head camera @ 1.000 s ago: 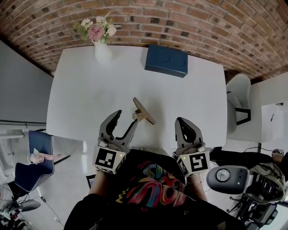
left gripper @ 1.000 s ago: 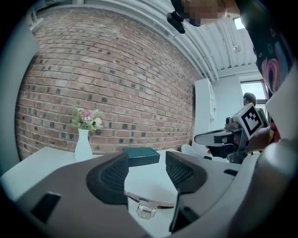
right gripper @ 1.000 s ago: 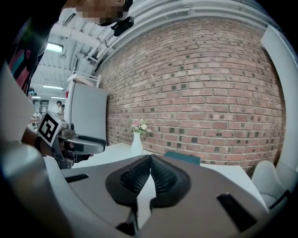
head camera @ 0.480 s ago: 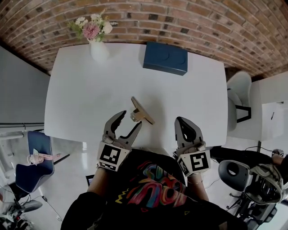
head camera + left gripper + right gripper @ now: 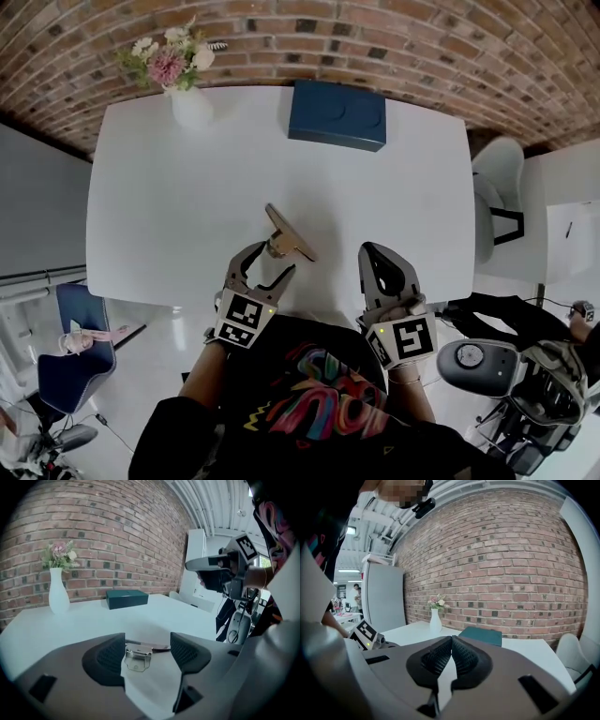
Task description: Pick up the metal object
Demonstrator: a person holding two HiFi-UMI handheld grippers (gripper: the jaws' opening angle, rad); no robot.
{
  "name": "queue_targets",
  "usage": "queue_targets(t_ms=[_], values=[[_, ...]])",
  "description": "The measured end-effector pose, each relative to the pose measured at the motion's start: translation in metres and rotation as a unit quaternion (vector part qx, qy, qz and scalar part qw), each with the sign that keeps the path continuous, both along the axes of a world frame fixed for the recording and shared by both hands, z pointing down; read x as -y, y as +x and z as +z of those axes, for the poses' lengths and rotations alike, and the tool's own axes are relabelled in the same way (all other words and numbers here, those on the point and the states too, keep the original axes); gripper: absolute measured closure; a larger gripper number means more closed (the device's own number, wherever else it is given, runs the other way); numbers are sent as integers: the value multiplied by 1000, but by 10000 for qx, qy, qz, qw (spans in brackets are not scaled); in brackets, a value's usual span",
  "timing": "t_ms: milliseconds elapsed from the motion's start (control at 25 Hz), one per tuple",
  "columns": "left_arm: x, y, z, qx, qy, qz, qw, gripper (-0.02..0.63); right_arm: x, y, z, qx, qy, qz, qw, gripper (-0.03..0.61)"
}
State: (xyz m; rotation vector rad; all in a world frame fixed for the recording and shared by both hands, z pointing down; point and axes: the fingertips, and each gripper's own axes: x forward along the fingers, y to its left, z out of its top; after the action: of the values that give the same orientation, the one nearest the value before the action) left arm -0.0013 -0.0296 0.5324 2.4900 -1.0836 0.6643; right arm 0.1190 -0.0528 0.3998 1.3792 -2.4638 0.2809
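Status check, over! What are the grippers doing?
Left gripper open, fingers just opening, either side of the metal object, not gripping. Right gripper shut, empty. Nothing in the way.

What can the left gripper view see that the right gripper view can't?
Only the left gripper view: the metal object between the jaws of the left hand-held gripper, which have just been opening, plus the right hand-held gripper from the side. Only the right gripper view: its own jaws shut and empty, and the left one's marker cube. Both: the white table, vase of flowers, dark box and brick wall.
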Motion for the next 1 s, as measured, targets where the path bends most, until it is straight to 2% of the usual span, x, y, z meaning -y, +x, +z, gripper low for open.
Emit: queue_targets(t_ms=[120,440,640,760,840,1000], values=[[5,2,22,201,-109,31,9997,324,2,0,1,111,35,40,9999,561],[17,10,63,410,-369,102,9984,308,3,4,14,77,-142,109,9998,561],[24,14,77,671,-422,168,9967,304,2,8,22,113,-337,234,9991,561],[29,14,86,831,-448,186,9954,304,4,8,25,176,-303,237,9991,561],[31,16,90,890,-475,242,9946,304,8,9,21,288,-243,305,9988,561],[31,21,93,925,-470,373,9939,304,1,15,29,142,-498,312,9982,561]])
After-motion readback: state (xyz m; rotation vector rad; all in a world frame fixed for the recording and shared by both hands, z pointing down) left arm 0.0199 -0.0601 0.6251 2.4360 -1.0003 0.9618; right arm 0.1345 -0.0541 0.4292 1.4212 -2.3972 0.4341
